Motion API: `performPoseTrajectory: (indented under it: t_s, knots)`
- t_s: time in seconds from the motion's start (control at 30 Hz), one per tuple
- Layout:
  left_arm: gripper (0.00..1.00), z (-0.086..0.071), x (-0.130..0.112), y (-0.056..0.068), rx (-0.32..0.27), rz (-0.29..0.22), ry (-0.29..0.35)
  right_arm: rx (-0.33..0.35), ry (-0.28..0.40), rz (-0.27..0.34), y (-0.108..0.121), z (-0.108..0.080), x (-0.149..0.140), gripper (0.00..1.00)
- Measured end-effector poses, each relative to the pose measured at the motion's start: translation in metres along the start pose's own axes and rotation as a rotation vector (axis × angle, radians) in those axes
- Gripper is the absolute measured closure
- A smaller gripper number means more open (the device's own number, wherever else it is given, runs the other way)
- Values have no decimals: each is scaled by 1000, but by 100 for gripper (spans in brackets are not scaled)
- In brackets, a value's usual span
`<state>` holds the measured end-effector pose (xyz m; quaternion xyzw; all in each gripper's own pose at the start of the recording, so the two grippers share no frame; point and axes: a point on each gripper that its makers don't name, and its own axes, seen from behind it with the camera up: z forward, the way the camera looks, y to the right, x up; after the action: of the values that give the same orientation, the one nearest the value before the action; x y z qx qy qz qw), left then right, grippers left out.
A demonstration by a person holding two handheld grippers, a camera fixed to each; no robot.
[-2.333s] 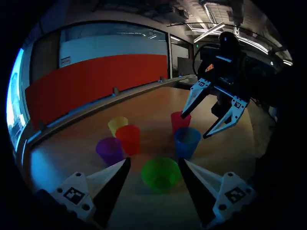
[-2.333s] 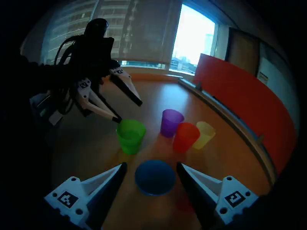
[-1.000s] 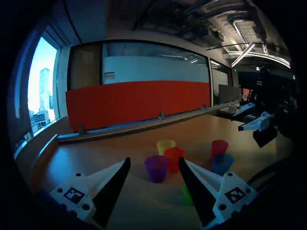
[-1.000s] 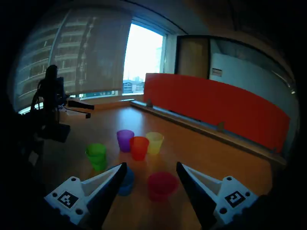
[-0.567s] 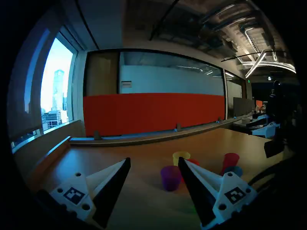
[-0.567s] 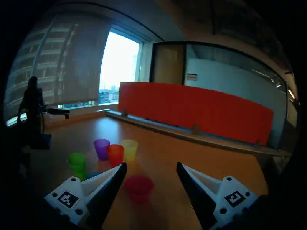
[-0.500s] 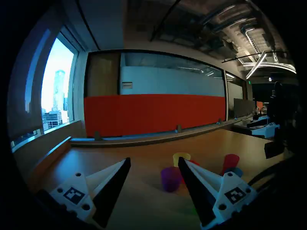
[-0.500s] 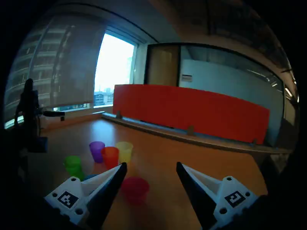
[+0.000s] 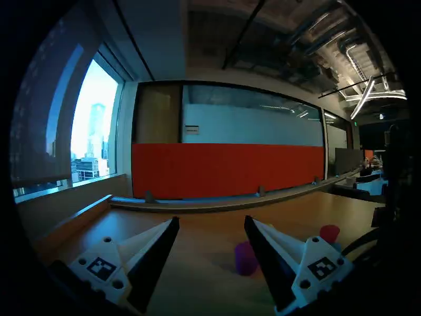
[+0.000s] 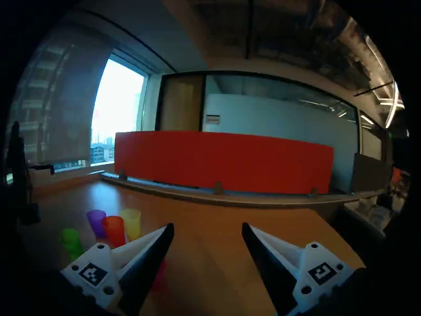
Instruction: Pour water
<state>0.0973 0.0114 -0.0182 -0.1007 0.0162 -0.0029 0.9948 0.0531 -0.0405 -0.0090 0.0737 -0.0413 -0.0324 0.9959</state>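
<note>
Purple cup (image 9: 245, 258): likely light, thin plastic, squashable; grip mid-wall, gently. Left gripper (image 9: 210, 218), right gripper (image 10: 207, 225): both spread apart, empty.

The partition (image 9: 226, 169) is red, one cup (image 9: 243, 258) purple.

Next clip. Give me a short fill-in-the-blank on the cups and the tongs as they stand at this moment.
1. In the right gripper view, the leftmost cup of the group is coloured ____.
2. In the left gripper view, the partly hidden cup next to the tongs' right finger is coloured ____.
3. The left tongs and the right tongs hold nothing, and both are ____.

Missing words: green; purple; open.
</note>
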Motion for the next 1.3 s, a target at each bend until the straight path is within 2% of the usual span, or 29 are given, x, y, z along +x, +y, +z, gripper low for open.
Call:
performPoseTrajectory:
  t_s: [0.17, 0.3, 0.6, 0.8, 0.93, 1.3]
  knots:
    - [8, -2, -2, -4, 26, 4, 12, -64, 17, 11, 15, -1, -9, 0]
    - [8, -3, -5, -4, 31, -18, 25, -111, 20, 15, 24, -3, -19, 0]
    - [8, 0, -7, -14, 70, -32, 49, -178, 91, 49, 36, -9, -16, 0]
    - [8, -2, -8, -15, 94, -19, 65, -196, 101, 70, 42, -13, -21, 0]
    - [8, -1, -15, -14, 103, -28, 55, -217, 94, 76, 49, -15, -27, 0]
    - [8, 1, -25, -26, 168, -33, 63, -230, 72, 84, 52, -16, -31, 0]
